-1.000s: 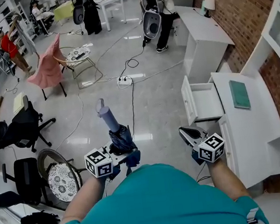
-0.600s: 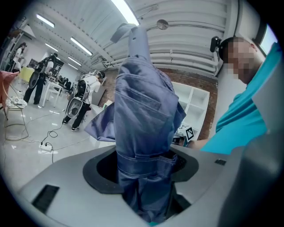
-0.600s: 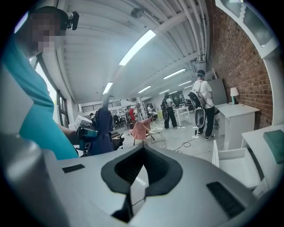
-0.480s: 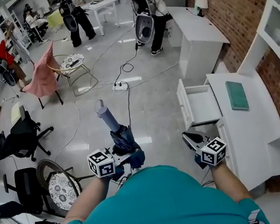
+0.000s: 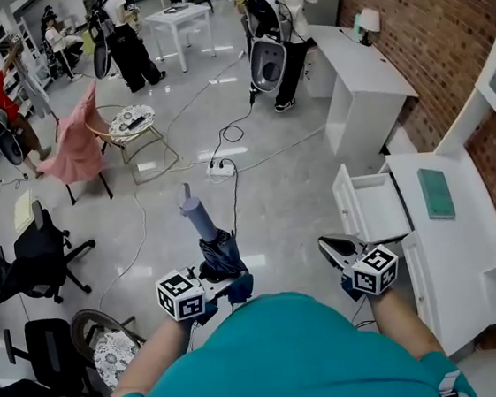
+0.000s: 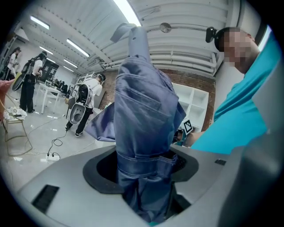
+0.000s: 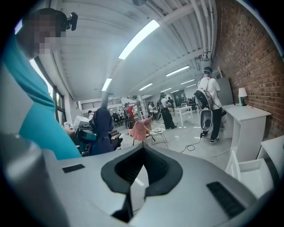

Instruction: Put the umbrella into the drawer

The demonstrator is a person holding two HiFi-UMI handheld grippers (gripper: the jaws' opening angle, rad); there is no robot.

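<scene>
White counter: its open white drawer looks short to me. The folded blue-grey fabric umbrella stands upright, left of the drawer and well apart, pinched low by my left tongs. My right tongs, near the drawer, are pressed together and empty. Risks: my grip on loose cloth may slip, and the long shaft may foul the drawer's rim.

Colour notes, head view.
The umbrella is showing slate blue, the drawer white, the brick wall red-brown, the book teal.
</scene>
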